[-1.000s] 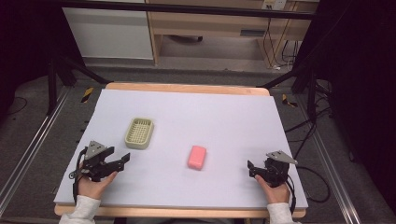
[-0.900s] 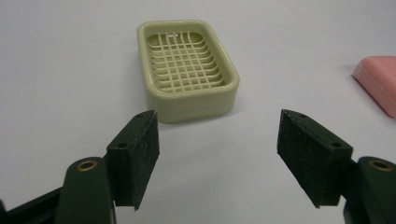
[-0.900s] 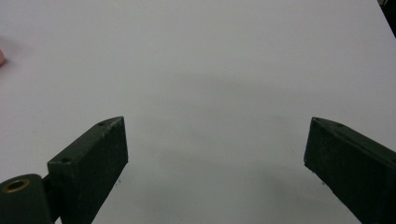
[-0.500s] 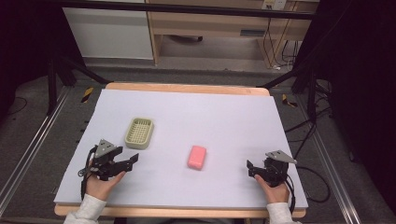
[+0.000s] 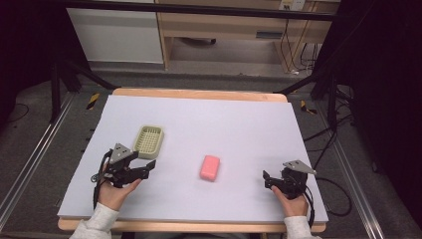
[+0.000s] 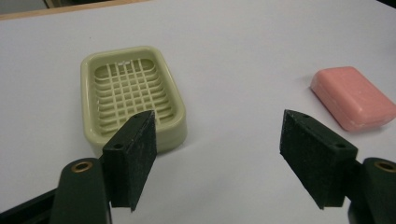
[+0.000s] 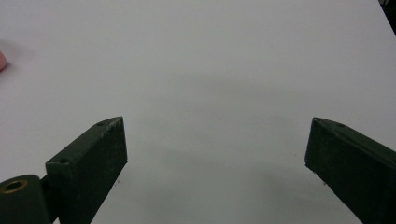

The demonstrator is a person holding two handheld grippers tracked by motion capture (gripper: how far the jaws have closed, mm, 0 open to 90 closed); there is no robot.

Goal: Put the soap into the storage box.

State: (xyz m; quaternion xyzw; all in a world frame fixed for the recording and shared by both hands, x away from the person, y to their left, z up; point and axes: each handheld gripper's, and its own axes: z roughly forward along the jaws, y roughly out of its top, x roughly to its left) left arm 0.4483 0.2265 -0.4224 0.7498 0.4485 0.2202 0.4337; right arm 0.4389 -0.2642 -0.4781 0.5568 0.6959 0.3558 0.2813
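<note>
Near left edge of surface (image 5: 239, 119): left hand-held gripper (image 5: 144, 168) jaws apart, just beside green soap dish (image 5: 149, 141); pink soap (image 5: 210, 167) mid-surface. Likely step: take soap. Approach low, straddle narrow sides, squeeze gently. Right hand-held gripper (image 5: 267, 179) jaws apart, near right edge

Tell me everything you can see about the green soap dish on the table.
The soap dish is a pale green rounded rectangle that looks like plastic, with a raised rim and a slatted grid floor. It is empty and lies flat, right side up, on the white table, toward its left side. Nothing touches it: the pink soap bar lies apart to its right, and the open left tool is just short of its near edge.
</note>
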